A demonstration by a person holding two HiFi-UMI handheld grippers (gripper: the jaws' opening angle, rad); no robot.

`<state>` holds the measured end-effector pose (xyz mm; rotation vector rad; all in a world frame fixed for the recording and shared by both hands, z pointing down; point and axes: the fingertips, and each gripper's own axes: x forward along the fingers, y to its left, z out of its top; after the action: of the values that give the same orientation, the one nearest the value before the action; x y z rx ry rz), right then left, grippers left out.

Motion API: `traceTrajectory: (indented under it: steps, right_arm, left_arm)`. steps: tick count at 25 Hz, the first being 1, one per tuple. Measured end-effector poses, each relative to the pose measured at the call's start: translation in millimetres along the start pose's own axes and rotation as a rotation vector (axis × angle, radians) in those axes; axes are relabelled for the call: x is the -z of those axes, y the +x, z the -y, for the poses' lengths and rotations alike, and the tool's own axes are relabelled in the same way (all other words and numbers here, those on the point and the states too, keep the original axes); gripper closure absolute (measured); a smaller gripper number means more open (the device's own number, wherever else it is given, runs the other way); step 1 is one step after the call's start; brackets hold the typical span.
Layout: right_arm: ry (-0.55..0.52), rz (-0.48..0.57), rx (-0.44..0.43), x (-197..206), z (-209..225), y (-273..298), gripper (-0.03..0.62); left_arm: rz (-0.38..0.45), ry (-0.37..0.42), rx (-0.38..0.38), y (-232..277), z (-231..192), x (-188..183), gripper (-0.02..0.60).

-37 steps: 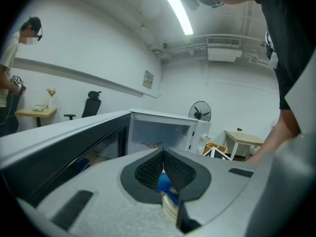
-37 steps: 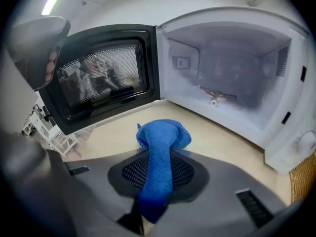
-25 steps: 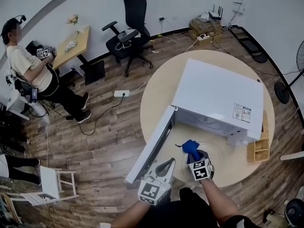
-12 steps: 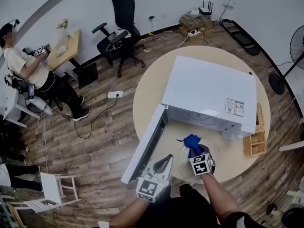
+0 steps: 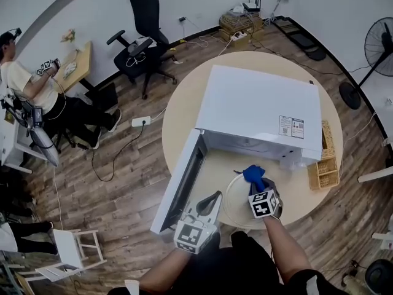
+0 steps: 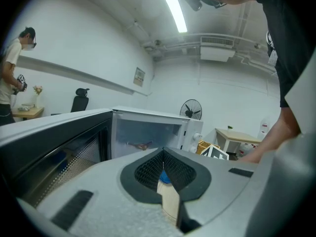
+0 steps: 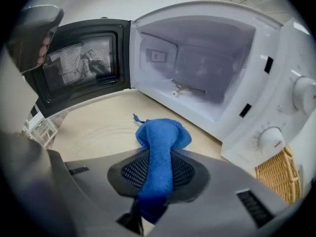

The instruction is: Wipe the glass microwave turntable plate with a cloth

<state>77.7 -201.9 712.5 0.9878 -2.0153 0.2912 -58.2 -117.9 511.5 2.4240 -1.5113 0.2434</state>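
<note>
The round tabletop [image 5: 184, 112] carries a white microwave [image 5: 261, 109], and its door [image 5: 179, 186] stands wide open toward your left side. The cooking chamber is bare apart from the small drive piece on its floor.

The glass plate [image 5: 236, 203] lies flat on the tabletop just in front of the open microwave, between the door and the control panel. In your right tool's view it shows only as faint rings on the wood. A wicker basket [image 5: 323, 172] sits to the right of the microwave, near the edge of the tabletop.

Your left tool [image 5: 214, 198] is at the near left edge of the plate, beside the door. Its jaws are pressed together at the tips with nothing between them.

Your right tool [image 5: 258, 188] is over the plate, clamped on the blue cloth [image 5: 252, 173]. A strip of cloth runs back between the pads and a bunched end sticks out in front. That end sits at the plate's far rim, toward the microwave. Whether it presses on the glass cannot be told.
</note>
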Motion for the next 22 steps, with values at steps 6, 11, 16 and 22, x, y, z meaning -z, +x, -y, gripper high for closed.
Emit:
traceTrajectory:
  steps: [6,11,16,22]
  right_arm:
    - [0.037,-0.014,0.054,13.1,26.4,-5.6,0.514]
    - [0.056,-0.032,0.097,24.4,44.8,-11.3,0.514]
    - [0.058,-0.039,0.142,33.2,57.5,-15.7,0.516]
    - [0.085,-0.048,0.184,41.6,69.6,-19.9,0.517]
  left_arm:
    - [0.001,0.018,0.021,5.1,8.4,-1.6,0.575]
    - [-0.003,0.002,0.037,9.1,13.8,-3.2,0.575]
    - [0.009,0.022,0.042,12.4,13.5,-6.3,0.575]
    - [0.020,0.021,0.023,6.1,8.6,-5.0,0.575]
